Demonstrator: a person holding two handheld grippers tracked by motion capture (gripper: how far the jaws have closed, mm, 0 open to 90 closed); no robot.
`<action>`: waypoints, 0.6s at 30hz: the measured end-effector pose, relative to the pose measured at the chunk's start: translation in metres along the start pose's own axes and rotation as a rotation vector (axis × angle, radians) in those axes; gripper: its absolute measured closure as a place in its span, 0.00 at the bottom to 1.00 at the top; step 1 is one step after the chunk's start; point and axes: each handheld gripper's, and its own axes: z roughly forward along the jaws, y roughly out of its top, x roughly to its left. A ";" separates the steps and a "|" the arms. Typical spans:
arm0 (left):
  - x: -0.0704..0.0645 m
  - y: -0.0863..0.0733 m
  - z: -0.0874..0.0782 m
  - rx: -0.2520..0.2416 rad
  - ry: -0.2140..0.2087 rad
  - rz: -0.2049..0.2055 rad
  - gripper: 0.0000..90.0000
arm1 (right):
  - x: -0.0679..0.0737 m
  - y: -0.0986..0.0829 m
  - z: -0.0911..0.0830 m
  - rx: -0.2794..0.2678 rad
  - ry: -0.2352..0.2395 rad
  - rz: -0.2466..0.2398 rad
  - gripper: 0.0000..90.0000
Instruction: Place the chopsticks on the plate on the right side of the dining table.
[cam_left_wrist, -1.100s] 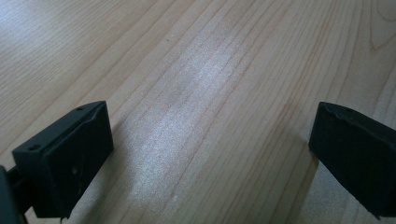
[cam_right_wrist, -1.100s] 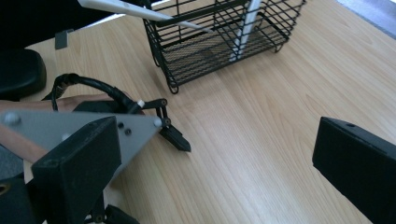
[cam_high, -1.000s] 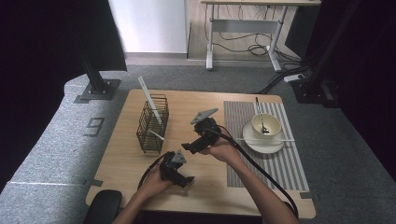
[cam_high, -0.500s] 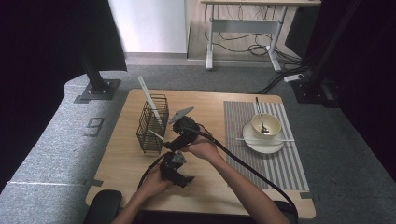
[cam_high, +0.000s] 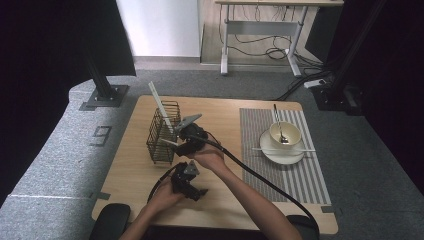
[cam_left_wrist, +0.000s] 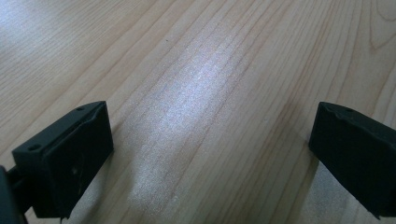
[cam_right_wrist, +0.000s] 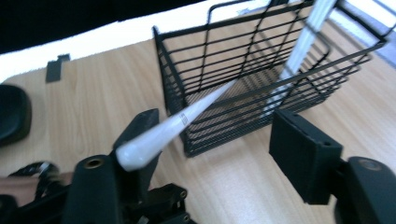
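The right gripper (cam_high: 172, 145), jaws apart, rests a white chopstick (cam_right_wrist: 187, 116) against one jaw at the black wire basket (cam_high: 162, 131), left of the table's (cam_high: 220, 107) centre. Nearer, the left gripper (cam_left_wrist: 210, 154) hovers with jaws spread wide over bare wood.

My black wire basket (cam_high: 163, 132) stands upright on the left half of the light wooden counter (cam_high: 220, 180), open at the top. A long white flat stick (cam_high: 160, 103) leans inside it, rising well above the rim toward the far left. A second white, slender utensil (cam_right_wrist: 187, 116) lies against the inner face of one jaw of my right tool (cam_right_wrist: 219, 144), its far end reaching across the near side of the basket; the jaws stand wide apart.
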 end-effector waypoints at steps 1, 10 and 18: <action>0.000 0.000 0.000 -0.003 0.000 -0.003 0.00 | -0.001 0.000 -0.001 -0.005 -0.008 0.005 0.41; 0.000 0.000 0.000 -0.002 -0.002 0.002 0.00 | -0.013 0.002 -0.005 -0.049 -0.056 0.022 0.58; 0.000 0.000 0.000 -0.002 -0.004 0.005 0.00 | -0.014 0.003 -0.003 -0.084 -0.042 0.031 0.82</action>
